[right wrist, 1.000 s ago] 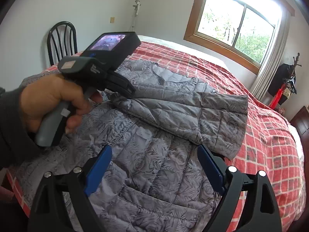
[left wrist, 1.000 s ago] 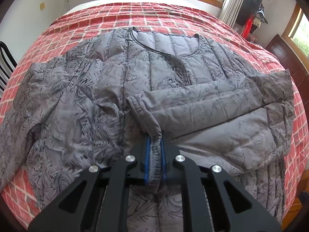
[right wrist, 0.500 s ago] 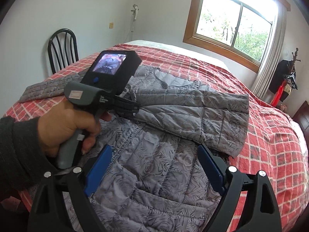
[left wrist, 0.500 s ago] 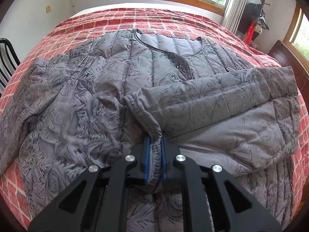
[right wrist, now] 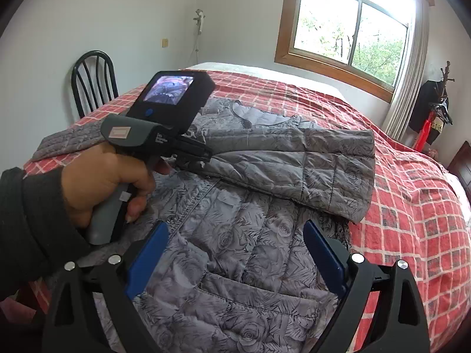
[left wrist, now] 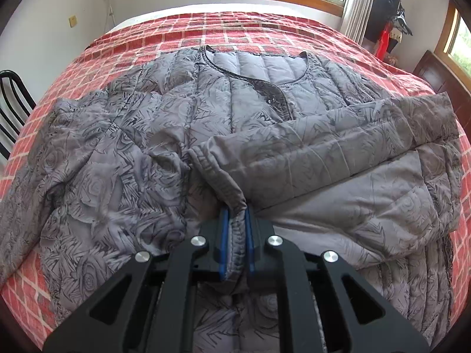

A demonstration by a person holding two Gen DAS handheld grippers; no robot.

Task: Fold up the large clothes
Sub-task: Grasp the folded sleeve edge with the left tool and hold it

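Note:
A grey quilted jacket (left wrist: 123, 176) with a rose print lies spread front-up on a red checked bedspread (left wrist: 235, 29). One sleeve (left wrist: 323, 147) is folded across the chest, and my left gripper (left wrist: 235, 220) is shut on its elastic cuff (left wrist: 217, 170), held just above the jacket's front. In the right wrist view the same sleeve (right wrist: 294, 161) crosses the jacket (right wrist: 235, 264). A hand (right wrist: 103, 182) holds the left gripper (right wrist: 194, 156) there. My right gripper (right wrist: 235, 253) hovers open over the jacket's lower front, with nothing between its blue pads (right wrist: 321, 253).
A black chair (right wrist: 92, 79) stands at the bed's left side. A window (right wrist: 350, 29) and curtain (right wrist: 409, 73) are behind the bed. A coat stand (right wrist: 435, 108) with dark and red items is at the right, beside a wooden headboard (left wrist: 435, 73).
The left gripper, still shut on the cuff, has lifted slightly and tilted, so more of the far bed shows. The right gripper stays open and nearly still.

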